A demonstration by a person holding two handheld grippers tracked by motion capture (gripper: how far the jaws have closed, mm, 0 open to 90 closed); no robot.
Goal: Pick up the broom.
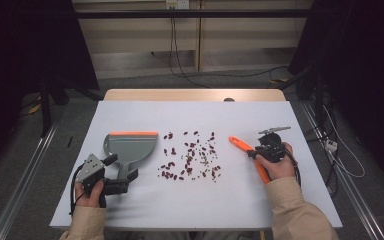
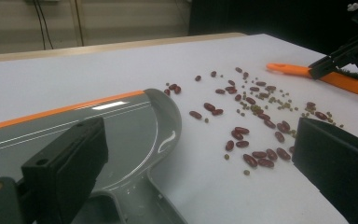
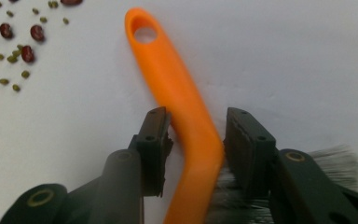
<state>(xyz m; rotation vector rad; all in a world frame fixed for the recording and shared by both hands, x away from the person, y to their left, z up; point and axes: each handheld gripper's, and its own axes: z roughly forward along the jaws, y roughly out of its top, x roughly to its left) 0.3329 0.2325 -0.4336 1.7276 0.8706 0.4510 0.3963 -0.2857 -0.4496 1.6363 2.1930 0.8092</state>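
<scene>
- The brush (image 3: 186,126) lay on the table (image 1: 260,200), right of the beans (image 1: 190,155). Its orange handle passed between the jaws of the right gripper (image 3: 196,135).
- Those jaws stood on both sides of the handle with small gaps, so I judged this gripper open, not yet gripping.
- The handle looked stiff, light and smooth; the bend near the bristles seemed a good place to hold it.
- The left gripper (image 2: 191,154) was open, its jaws wide apart over the dustpan (image 2: 121,126) handle.
- The dustpan was empty; the red beans and small green ones lay loose on the table beside it.
</scene>
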